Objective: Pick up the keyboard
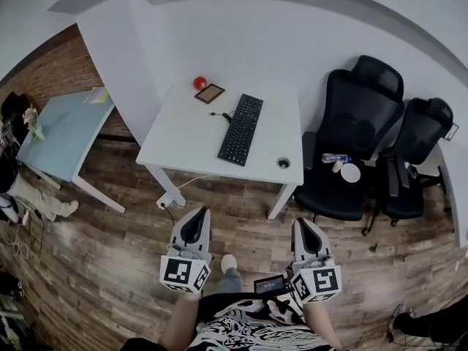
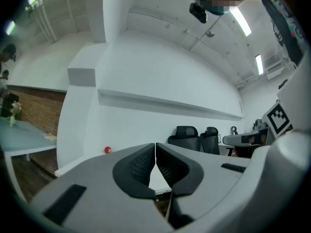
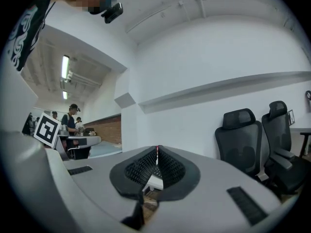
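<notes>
A black keyboard (image 1: 240, 129) lies lengthwise on the white table (image 1: 183, 134), its cable running off to the left. Both grippers are held level over the wooden floor, well short of the table's near edge. My left gripper (image 1: 202, 210) is shut with nothing between its jaws, and the left gripper view shows its tips (image 2: 155, 145) closed together. My right gripper (image 1: 299, 221) is likewise shut and empty, tips (image 3: 156, 148) touching in the right gripper view. Neither gripper view shows the keyboard itself.
On the table also sit a red ball (image 1: 199, 82), a small brown-framed tablet (image 1: 210, 93) and a round cable hole (image 1: 283, 162). Two black office chairs (image 1: 353, 141) stand right of the table, one bearing a bottle and a white dish. A pale blue table (image 1: 62, 130) stands at left.
</notes>
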A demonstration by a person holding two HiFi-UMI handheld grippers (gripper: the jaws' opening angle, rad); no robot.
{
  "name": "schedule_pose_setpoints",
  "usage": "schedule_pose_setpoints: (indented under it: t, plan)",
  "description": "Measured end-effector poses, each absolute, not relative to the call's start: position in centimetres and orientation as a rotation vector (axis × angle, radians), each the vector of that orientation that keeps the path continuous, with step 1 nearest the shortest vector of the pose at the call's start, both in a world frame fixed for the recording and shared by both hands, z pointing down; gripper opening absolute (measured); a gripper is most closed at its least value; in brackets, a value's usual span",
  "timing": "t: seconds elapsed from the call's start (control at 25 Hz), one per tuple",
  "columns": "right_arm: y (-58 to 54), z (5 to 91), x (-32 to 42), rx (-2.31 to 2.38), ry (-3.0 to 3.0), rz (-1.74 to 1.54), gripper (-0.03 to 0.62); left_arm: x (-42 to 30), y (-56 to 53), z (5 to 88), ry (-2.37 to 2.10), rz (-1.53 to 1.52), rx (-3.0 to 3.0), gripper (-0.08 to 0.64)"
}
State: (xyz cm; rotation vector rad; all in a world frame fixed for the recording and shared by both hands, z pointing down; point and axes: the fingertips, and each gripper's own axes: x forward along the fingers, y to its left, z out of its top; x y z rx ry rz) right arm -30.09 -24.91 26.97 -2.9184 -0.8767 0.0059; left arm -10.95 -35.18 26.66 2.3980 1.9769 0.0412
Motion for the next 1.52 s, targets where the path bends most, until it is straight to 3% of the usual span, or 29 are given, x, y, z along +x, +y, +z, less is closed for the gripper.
schedule_pose_setpoints:
  t: [0.24, 0.68, 1.12, 1.52]
  plan:
    - [-19.2, 26.7, -24.4, -2.896, -0.955, 0.012, 0.029, -4.2, -28.9, 27.0, 2.042, -0.028, 2.576, 0.018]
    - [-13.0, 28.6, -15.4, -2.823, -0.813, 0.046, 0.029, 4.5, -21.2, 30.2, 2.073, 0.150, 2.522, 0.018]
    - [-3.4, 30.4, -8.6, -2.893, -0.722, -0.113, 0.029, 9.7, -10.5, 29.8, 2.078, 0.136, 2.473, 0.018]
    - [3.6, 32.5, -6.9, -2.784, -0.697, -0.119, 0.029, 11.5, -4.1, 31.4, 2.071, 0.205, 2.539, 0.018]
